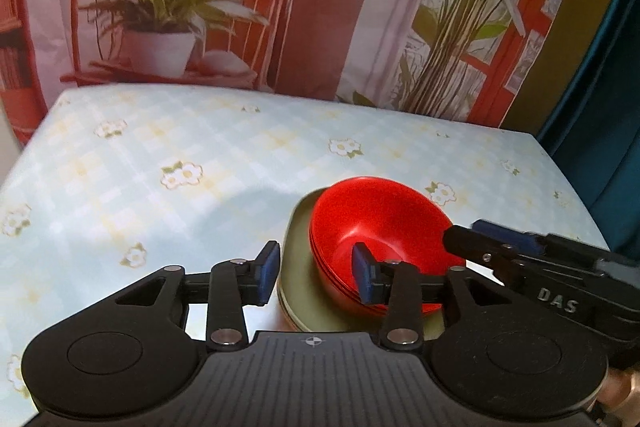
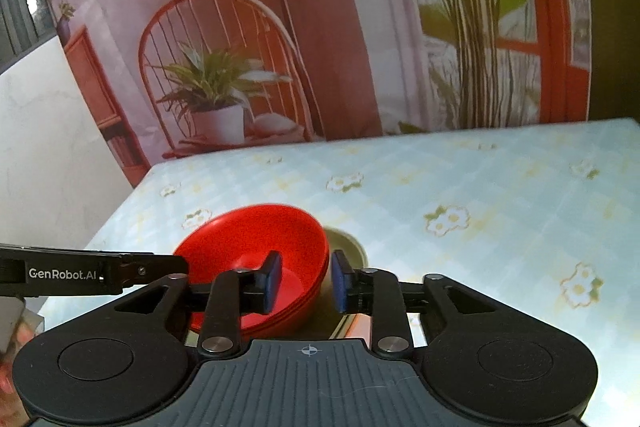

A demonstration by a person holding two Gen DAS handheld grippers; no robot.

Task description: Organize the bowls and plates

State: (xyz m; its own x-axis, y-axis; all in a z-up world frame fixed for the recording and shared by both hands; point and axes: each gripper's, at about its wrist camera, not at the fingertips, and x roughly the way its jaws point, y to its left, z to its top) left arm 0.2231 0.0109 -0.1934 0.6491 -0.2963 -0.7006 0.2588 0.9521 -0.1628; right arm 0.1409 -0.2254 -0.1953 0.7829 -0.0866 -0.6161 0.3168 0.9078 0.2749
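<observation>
A stack of red bowls [image 1: 376, 227] sits on a stack of olive-green plates [image 1: 300, 267] near the table's front edge. My left gripper [image 1: 316, 277] is open, its jaws astride the near-left rim of the bowls and plates. My right gripper [image 2: 306, 281] is open, its jaws astride the right rim of the red bowls [image 2: 256, 247], with the green plates [image 2: 348, 247] showing behind. The right gripper also shows in the left wrist view [image 1: 500, 243], at the bowls' right side. The left gripper shows in the right wrist view [image 2: 120, 273], at the bowls' left side.
The table [image 1: 200, 155] has a pale blue checked cloth with flowers. A printed backdrop [image 1: 320, 7] of chairs and plants hangs behind it. A blue curtain [image 1: 600, 87] hangs at the right.
</observation>
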